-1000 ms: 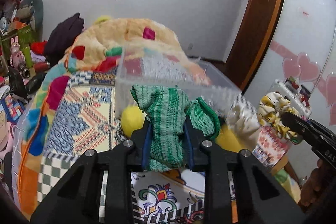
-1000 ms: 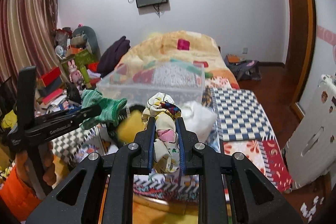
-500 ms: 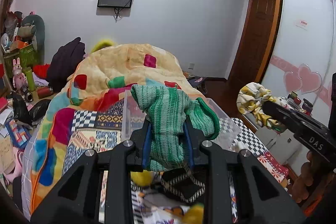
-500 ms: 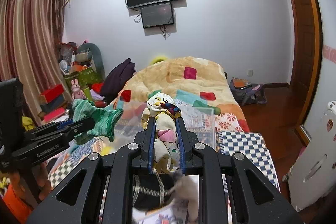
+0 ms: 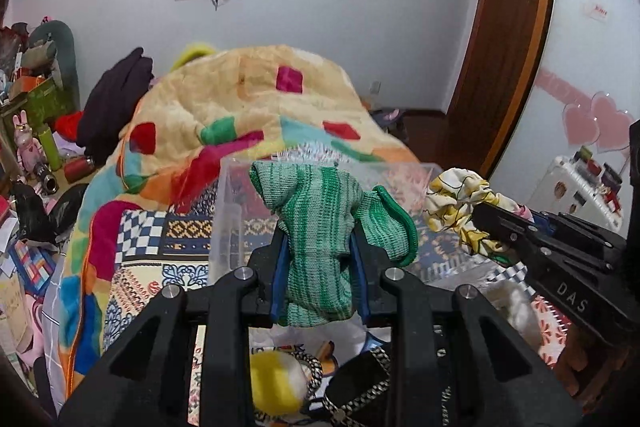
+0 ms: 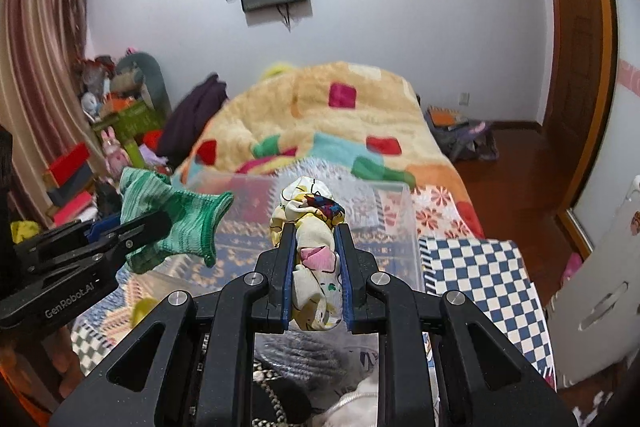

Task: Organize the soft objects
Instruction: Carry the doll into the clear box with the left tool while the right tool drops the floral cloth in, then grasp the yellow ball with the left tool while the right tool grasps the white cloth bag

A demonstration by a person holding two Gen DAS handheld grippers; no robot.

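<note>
"DAS" on the right gripper (image 5: 472, 223) — "GenRobot.AI" on the left gripper (image 6: 160, 223).

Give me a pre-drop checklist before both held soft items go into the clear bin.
1. Left gripper clamped on green knitted sock: ok.
2. Right gripper clamped on yellow patterned fabric scrunchie: ok.
3. Clear plastic storage bin has its top open: ok.
4. Items directly above bin: cannot tell.
5. The two grippers apart, not touching: ok.
6. Bin has room inside: ok.
</note>
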